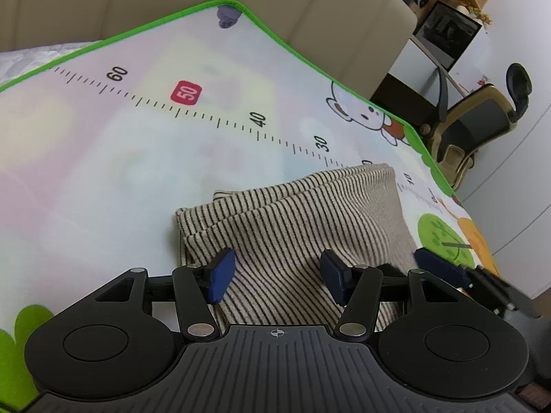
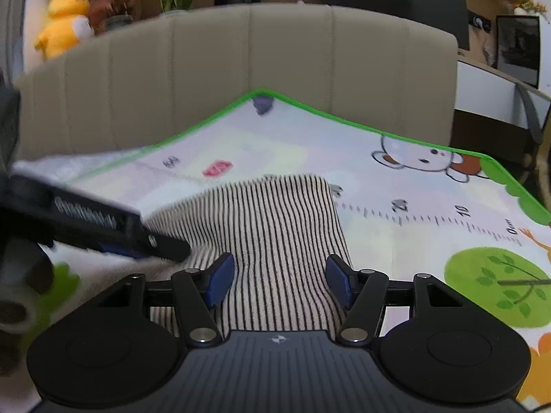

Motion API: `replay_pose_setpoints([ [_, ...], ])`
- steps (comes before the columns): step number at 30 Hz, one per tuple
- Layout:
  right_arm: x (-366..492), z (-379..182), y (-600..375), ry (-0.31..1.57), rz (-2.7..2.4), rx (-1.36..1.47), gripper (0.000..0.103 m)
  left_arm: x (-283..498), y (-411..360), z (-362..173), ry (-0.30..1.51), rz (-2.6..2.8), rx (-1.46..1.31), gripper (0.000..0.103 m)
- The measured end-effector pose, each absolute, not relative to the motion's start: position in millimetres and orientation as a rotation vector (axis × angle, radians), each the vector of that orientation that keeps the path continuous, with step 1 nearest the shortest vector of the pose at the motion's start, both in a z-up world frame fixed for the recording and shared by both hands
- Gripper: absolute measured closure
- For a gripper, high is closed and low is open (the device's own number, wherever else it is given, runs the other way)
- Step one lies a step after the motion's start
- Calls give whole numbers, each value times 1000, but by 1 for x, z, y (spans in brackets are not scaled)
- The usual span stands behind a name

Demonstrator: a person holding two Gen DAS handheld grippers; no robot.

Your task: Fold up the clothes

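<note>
A beige garment with thin dark stripes (image 1: 292, 227) lies folded on a green-edged play mat (image 1: 137, 137). My left gripper (image 1: 277, 277) is open just above its near part, blue pads on either side of the cloth, holding nothing. In the right wrist view the same garment (image 2: 275, 234) lies ahead and my right gripper (image 2: 280, 280) is open over its near edge, empty. The right gripper's blue finger shows at the right of the left wrist view (image 1: 444, 268). The left gripper crosses the left of the right wrist view (image 2: 103, 223), blurred.
The mat carries a printed ruler (image 1: 258, 127) and a cartoon bear (image 2: 423, 161). A beige padded headboard (image 2: 241, 79) stands behind it. An office chair (image 1: 482, 120) and a desk with a monitor (image 1: 447, 34) are off to the right. A yellow plush toy (image 2: 65, 17) sits behind the headboard.
</note>
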State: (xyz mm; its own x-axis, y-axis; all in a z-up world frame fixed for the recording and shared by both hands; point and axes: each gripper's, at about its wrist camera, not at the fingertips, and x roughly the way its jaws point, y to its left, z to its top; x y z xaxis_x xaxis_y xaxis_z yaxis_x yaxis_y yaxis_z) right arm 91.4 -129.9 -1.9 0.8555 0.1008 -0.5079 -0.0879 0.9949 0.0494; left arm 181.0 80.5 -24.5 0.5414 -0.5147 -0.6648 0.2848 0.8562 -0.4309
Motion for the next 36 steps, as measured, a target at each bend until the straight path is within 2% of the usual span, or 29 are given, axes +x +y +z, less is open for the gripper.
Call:
replay_pose_setpoints([
  [1, 92, 3, -134, 527, 113, 45, 63, 181, 81, -25, 880, -480, -289, 43],
  [2, 95, 9, -137, 517, 122, 64, 70, 181, 82, -26, 882, -479, -295, 43],
  [7, 124, 23, -131, 518, 177, 51, 70, 185, 85, -29, 893, -478, -318, 43],
  [10, 154, 0, -118, 622, 182, -23, 64, 187, 86, -30, 900, -476, -330, 43],
  [12, 165, -13, -115, 630, 164, -34, 63, 187, 87, -31, 903, -474, -329, 43],
  [24, 165, -15, -100, 617, 103, -100, 63, 187, 85, -31, 905, -457, -321, 41],
  [29, 160, -8, -105, 613, 113, -64, 63, 189, 92, -34, 915, -412, -327, 36],
  [30, 159, -6, -107, 612, 114, -54, 62, 190, 93, -35, 921, -398, -327, 23],
  [31, 158, -4, -109, 611, 116, -43, 62, 192, 95, -39, 933, -386, -334, 19],
  [34, 150, 0, -111, 603, 119, -31, 56, 195, 101, -42, 937, -374, -377, 19],
  [36, 140, 0, -110, 594, 87, -21, 55, 197, 101, -38, 919, -382, -388, 25],
])
